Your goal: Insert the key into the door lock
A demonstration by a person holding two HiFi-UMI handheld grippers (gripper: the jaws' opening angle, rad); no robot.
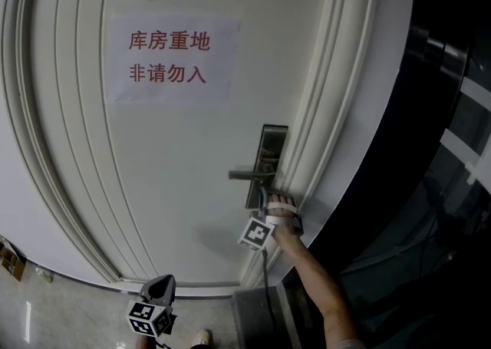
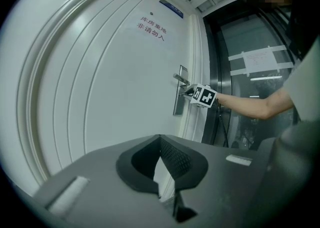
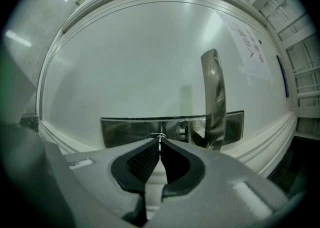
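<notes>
The steel lock plate [image 3: 130,131] sits on the white door [image 1: 176,163], with its lever handle [image 3: 214,91] beside it. My right gripper [image 3: 160,142] is shut on a thin metal key [image 3: 160,145]. The key's tip is at the keyhole [image 3: 159,136]; how deep it sits is hidden. From the head view, the right gripper [image 1: 268,200] is pressed up to the plate [image 1: 270,144] just under the handle [image 1: 247,175]. My left gripper [image 1: 159,284] hangs low and away from the door. Its tips [image 2: 160,138] meet and hold nothing.
A paper sign with red print [image 1: 170,60] is stuck on the door above the lock. The ribbed door frame [image 1: 322,148] runs beside the plate, and a dark glass panel [image 1: 437,156] stands to its right. A shoe [image 1: 201,336] shows on the floor below.
</notes>
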